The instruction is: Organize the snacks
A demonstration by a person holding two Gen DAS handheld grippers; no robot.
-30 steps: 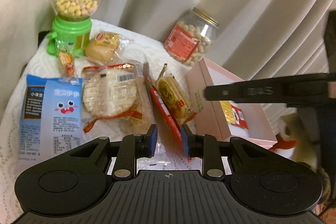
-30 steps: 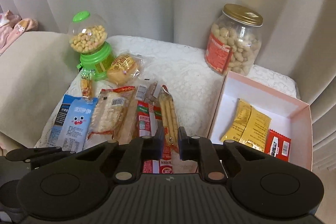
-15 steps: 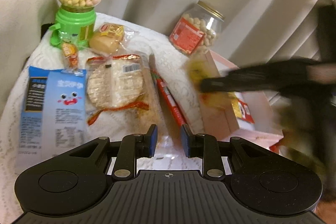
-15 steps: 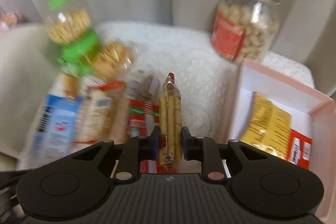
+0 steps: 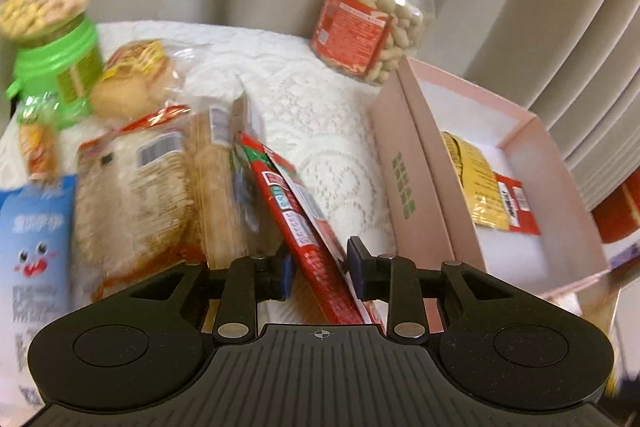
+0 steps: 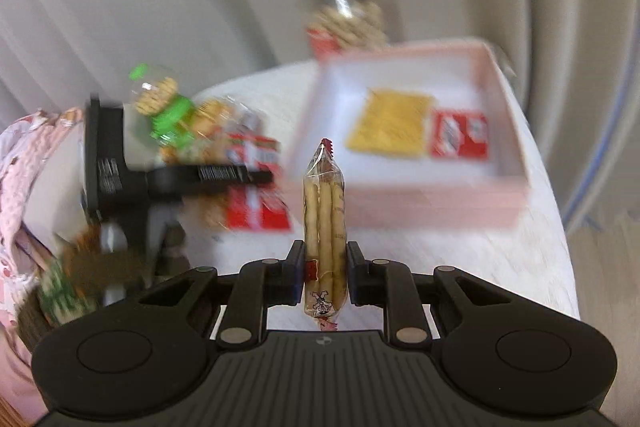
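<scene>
My right gripper (image 6: 323,275) is shut on a clear pack of biscuit sticks (image 6: 324,223), held upright in the air in front of the pink box (image 6: 404,201). The box holds a yellow packet (image 6: 390,123) and a red packet (image 6: 460,133). My left gripper (image 5: 319,269) is open and low over the snack pile, its jaws on either side of a long red packet (image 5: 304,223). The pink box (image 5: 416,187) lies to its right. My left gripper also shows in the right wrist view (image 6: 244,174), over the pile.
Rice crackers (image 5: 132,183), a blue packet (image 5: 36,247), a bread roll (image 5: 132,79), a green candy dispenser (image 5: 52,39) and a peanut jar (image 5: 376,15) stand on the white lace cloth (image 5: 332,155). Curtains hang behind.
My right gripper has lifted the biscuit sticks off the pile and swung right, toward the box. My left gripper has moved forward and down over the red packet.
</scene>
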